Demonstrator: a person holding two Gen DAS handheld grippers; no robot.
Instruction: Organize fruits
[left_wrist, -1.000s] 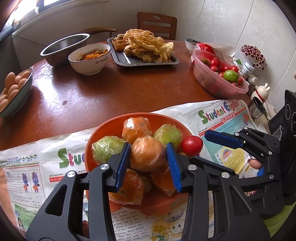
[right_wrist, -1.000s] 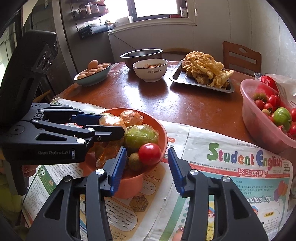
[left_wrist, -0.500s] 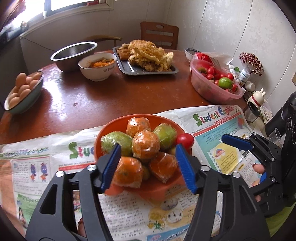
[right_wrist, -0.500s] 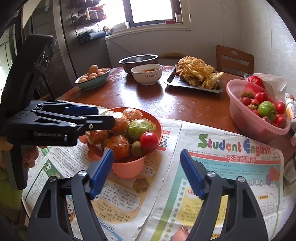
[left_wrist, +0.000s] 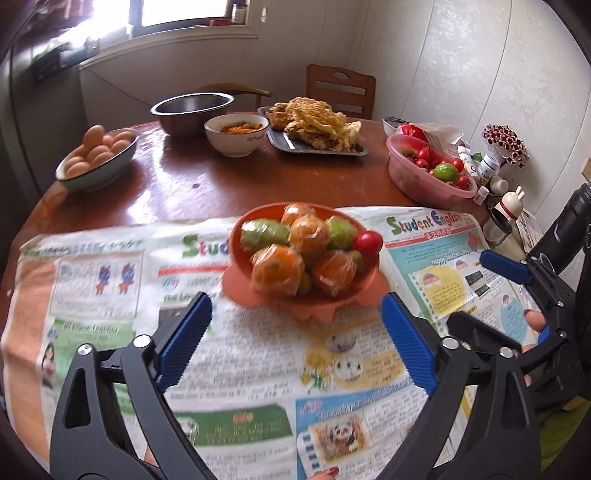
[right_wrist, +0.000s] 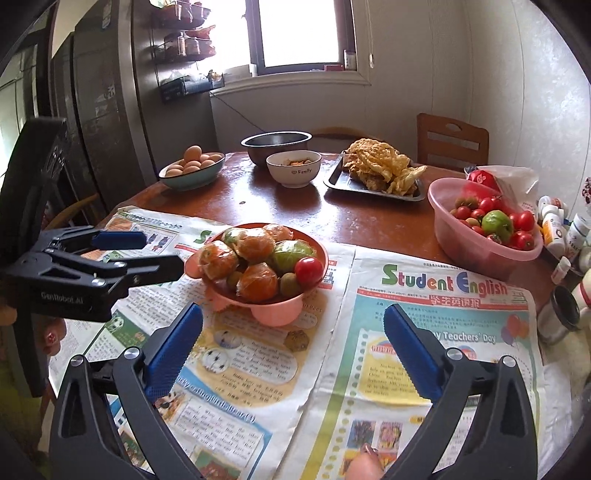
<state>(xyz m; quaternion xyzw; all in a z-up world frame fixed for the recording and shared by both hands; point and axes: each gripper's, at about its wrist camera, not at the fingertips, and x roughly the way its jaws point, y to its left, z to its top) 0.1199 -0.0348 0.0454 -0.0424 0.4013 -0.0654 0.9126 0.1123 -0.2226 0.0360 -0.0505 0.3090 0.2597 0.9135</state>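
Observation:
An orange fruit bowl (left_wrist: 242, 258) (right_wrist: 273, 308) stands on newspaper, piled with wrapped oranges (left_wrist: 277, 271) (right_wrist: 258, 282), wrapped green fruits (left_wrist: 264, 232) (right_wrist: 291, 254) and one red tomato (left_wrist: 368, 242) (right_wrist: 308, 269). My left gripper (left_wrist: 295, 339) is open and empty, drawn back on the near side of the bowl. My right gripper (right_wrist: 293, 350) is open and empty, also short of the bowl. A pink tub (left_wrist: 417, 181) (right_wrist: 465, 243) at the right holds several tomatoes and a green fruit (right_wrist: 498, 221).
Newspaper (left_wrist: 110, 295) (right_wrist: 424, 332) covers the near table. At the back stand an egg bowl (left_wrist: 96, 162), a steel bowl (left_wrist: 192, 107), a white bowl (right_wrist: 293, 171) and a tray of fried food (right_wrist: 376, 173). Bottles and jars (right_wrist: 561, 236) crowd the right edge.
My left gripper let go of a wrapped orange on top of the pile, opened wide and pulled back. My right gripper also opened wider and pulled back from the bowl.

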